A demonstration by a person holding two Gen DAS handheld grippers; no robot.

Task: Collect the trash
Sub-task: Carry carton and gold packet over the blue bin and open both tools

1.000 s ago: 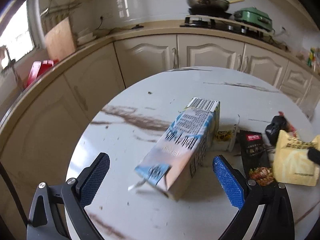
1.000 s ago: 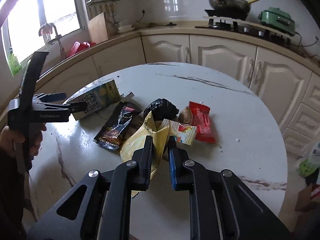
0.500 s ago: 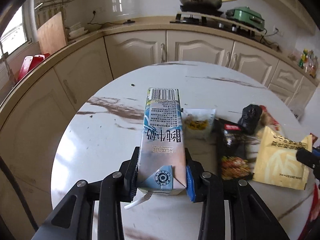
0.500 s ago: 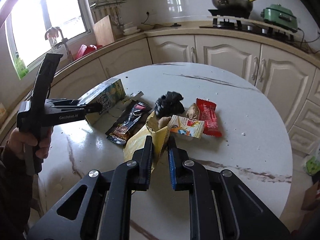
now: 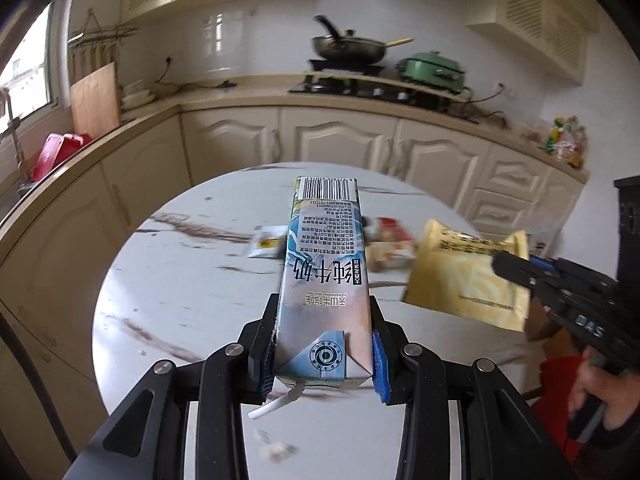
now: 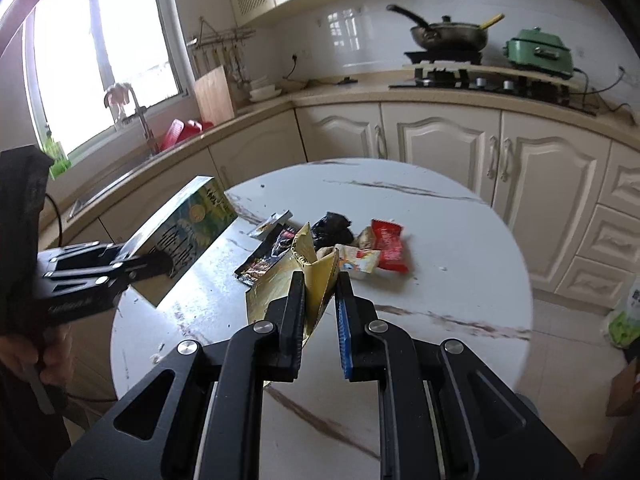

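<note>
A blue and white milk carton (image 5: 324, 248) with a bent straw is held off the round marble table (image 5: 192, 280), and my left gripper (image 5: 323, 316) is shut on its near end. From the right wrist view the same carton (image 6: 188, 224) shows green print and sticks out of the left gripper (image 6: 160, 264). My right gripper (image 6: 320, 284) is shut on a crumpled yellow snack bag (image 6: 276, 284), which hangs above the table. In the left wrist view the yellow bag (image 5: 460, 276) dangles from the right gripper (image 5: 508, 266).
Lying mid-table are a dark wrapper (image 6: 268, 256), a black bag (image 6: 334, 230), a red wrapper (image 6: 388, 244), a pale packet (image 6: 358, 260) and a small sachet (image 6: 272, 224). Cream cabinets (image 6: 440, 148) curve behind. A green and white bag (image 6: 624, 316) sits on the floor at right.
The left gripper shut on the carton and lifted it off the table. The right gripper rose with the yellow bag. Both views pulled back from the table.
</note>
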